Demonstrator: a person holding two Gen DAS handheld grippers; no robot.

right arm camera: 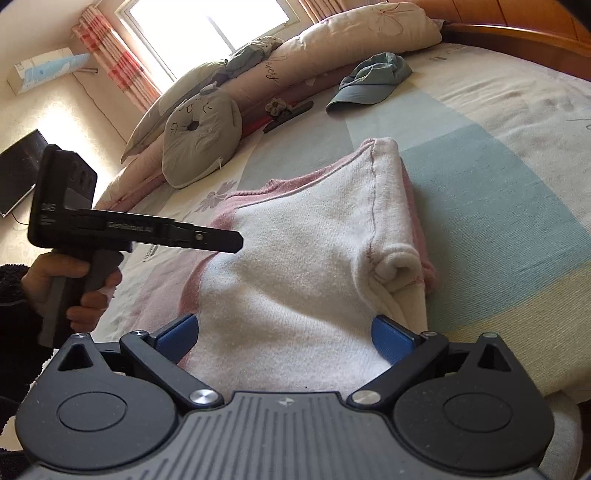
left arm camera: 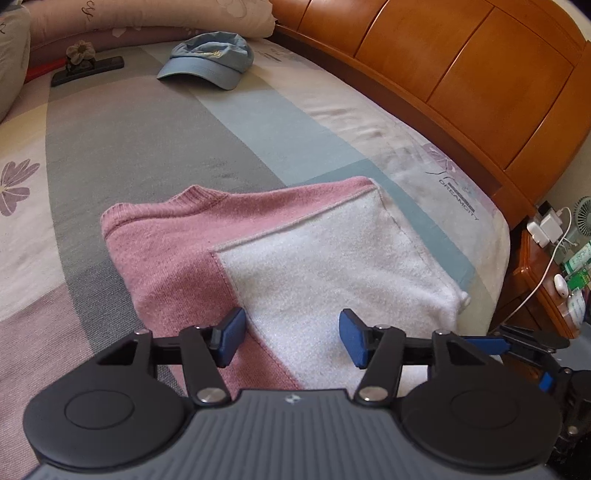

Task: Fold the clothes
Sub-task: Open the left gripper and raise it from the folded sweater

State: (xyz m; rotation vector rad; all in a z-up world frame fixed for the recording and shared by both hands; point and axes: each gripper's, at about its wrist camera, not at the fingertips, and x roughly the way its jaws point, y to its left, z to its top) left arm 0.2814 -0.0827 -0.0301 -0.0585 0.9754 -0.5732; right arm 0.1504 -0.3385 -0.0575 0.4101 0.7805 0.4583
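A pink and white sweater [left arm camera: 280, 254] is seen lying folded on the bed [left arm camera: 147, 147], near its close edge. The white part [right arm camera: 295, 280] is turned up on top, and the pink part [left arm camera: 173, 251] is shown on the left side and along the far edge, where the ribbed neck is found. A small rolled white bump of cloth [right arm camera: 397, 267] is seen at the right side of the sweater in the right wrist view. The left gripper [left arm camera: 291, 338] is held just above the near part of the sweater, with its blue pads [left arm camera: 232, 336] set apart and nothing pinched between them; it is open. In the right wrist view the same tool is seen from the side, held by a hand [right arm camera: 74, 284] in a dark fuzzy sleeve [right arm camera: 14, 317]. The right gripper [right arm camera: 284, 338] is held over the white part too, and its blue fingers [right arm camera: 391, 339] are spread wide, one at each side of the cloth, so it is open and nothing is squeezed. Farther away on the bed a blue cap [left arm camera: 208, 59] is laid, and to its left a black flat thing with a small cloth flower [left arm camera: 79, 51] on it is seen. Pillows and rolled bedding [right arm camera: 332, 40] are piled along the far side. A wooden headboard [left arm camera: 461, 74] is seen on the right in the left wrist view, with a small wooden table [left arm camera: 546, 280] of chargers and small things beside it. A bright window [right arm camera: 207, 26] with red and white curtains [right arm camera: 118, 55] is seen far off.
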